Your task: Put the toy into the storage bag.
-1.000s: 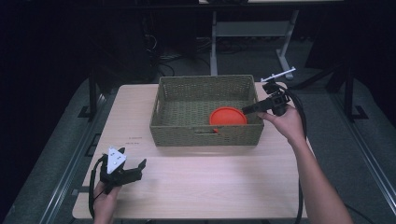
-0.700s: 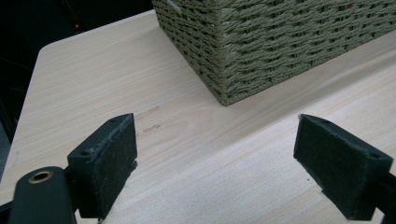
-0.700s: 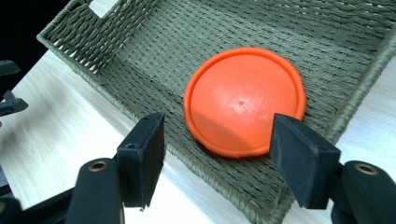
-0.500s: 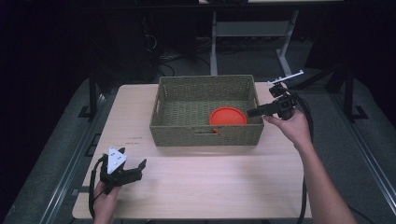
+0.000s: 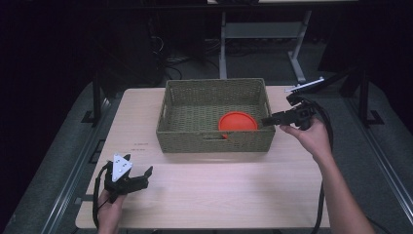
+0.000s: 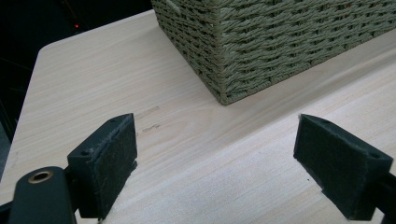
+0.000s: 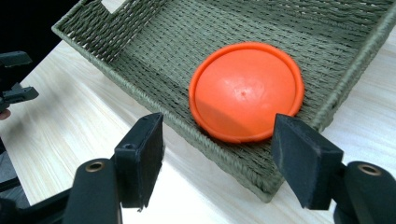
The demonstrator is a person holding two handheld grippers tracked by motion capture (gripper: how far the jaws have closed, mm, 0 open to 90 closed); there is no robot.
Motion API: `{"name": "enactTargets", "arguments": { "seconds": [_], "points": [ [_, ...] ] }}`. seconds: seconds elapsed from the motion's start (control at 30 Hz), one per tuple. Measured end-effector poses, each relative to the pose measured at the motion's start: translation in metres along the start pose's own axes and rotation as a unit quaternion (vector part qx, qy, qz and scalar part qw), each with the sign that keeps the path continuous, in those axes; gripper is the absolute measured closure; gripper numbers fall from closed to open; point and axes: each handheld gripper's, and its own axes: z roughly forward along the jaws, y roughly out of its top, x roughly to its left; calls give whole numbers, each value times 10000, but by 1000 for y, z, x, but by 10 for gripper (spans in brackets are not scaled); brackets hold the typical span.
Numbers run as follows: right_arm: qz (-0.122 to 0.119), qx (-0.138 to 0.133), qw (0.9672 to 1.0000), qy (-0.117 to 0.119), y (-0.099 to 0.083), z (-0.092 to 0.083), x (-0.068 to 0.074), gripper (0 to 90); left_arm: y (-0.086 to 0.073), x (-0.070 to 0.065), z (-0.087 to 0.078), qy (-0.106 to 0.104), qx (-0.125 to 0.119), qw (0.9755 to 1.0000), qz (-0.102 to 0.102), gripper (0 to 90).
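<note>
Right gripper (image 5: 267, 121) gaping empty beside basket (image 5: 214, 141) holding orange disc (image 5: 237, 121), left gripper (image 5: 144, 176) gaping over table (image 5: 234, 185)

My right gripper (image 7: 217, 158) rises from the bottom of the frame, jaws wide apart with nothing between the pads. Above them, at centre, an orange disc (image 7: 246, 91) lies flat in the green woven basket (image 7: 140, 65). At the left edge sits the other gripper (image 7: 14, 81), over the pale wooden table (image 7: 70, 126).

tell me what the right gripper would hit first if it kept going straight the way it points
Probably the basket's near right rim: the right gripper stands open just outside that corner, aimed across it at the orange disc lying inside. If it is high enough to clear the rim, which is hard to judge, the disc comes first.
</note>
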Motion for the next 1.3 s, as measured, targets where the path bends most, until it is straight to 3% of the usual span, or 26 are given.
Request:
{"name": "enactTargets", "arguments": {
  "seconds": [0.87, 1.3],
  "points": [
    [66, -191, 9997, 99, -44, -17, -10, 304, 0, -1, 1, -8, 3, 10000, 13, 128],
    [183, -197, 9996, 31, -71, -22, -21, 290, 0, -2, 1, 5, -8, 10000, 28, 128]
  ]
}}
